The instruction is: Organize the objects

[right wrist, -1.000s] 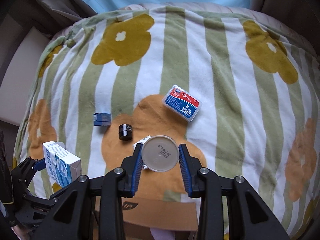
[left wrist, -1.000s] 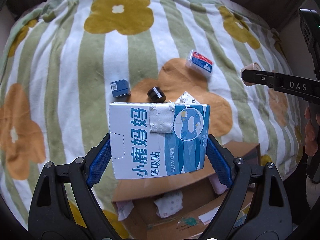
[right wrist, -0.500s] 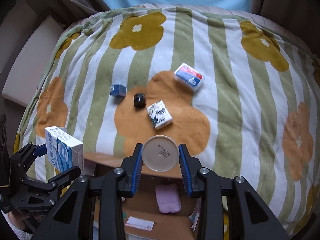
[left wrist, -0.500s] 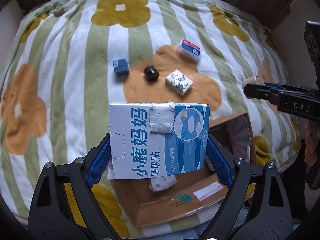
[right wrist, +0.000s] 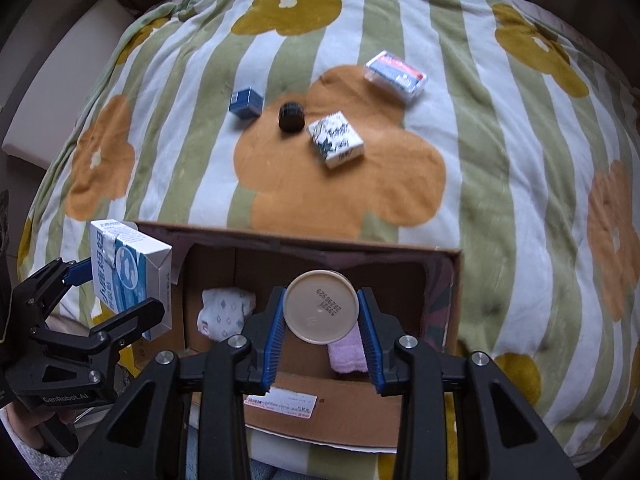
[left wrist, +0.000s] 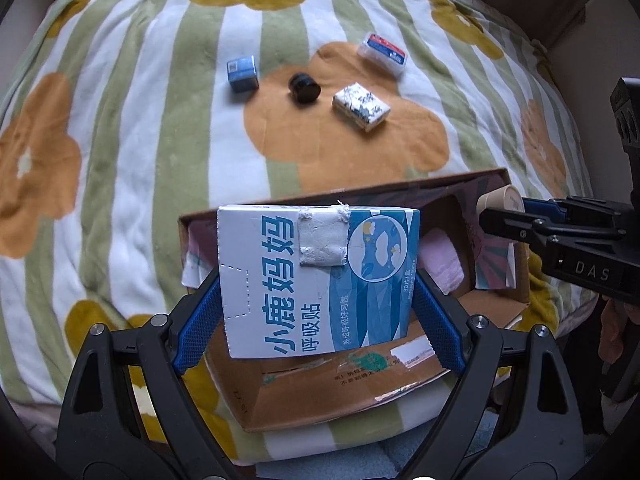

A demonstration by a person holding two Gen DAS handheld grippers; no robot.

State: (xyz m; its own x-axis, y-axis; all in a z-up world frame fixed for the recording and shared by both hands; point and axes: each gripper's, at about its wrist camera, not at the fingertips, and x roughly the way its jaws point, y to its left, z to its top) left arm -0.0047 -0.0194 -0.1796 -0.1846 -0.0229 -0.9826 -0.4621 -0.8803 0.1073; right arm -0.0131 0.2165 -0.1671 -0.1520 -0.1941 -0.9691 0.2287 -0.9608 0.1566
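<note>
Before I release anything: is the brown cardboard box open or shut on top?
Open. The brown cardboard box has no lid over it; a patterned white cloth and a pink cloth show inside.

Right gripper (right wrist: 322,314) clamps a round beige container (right wrist: 321,307), base toward the camera, above an open cardboard box (right wrist: 454,300) holding a patterned white cloth (right wrist: 224,312) and a pink cloth (right wrist: 348,352). At left, the left gripper (right wrist: 116,292) grips a blue-and-white carton (right wrist: 128,272). On the floral striped blanket (right wrist: 500,184) lie four small items.
</note>
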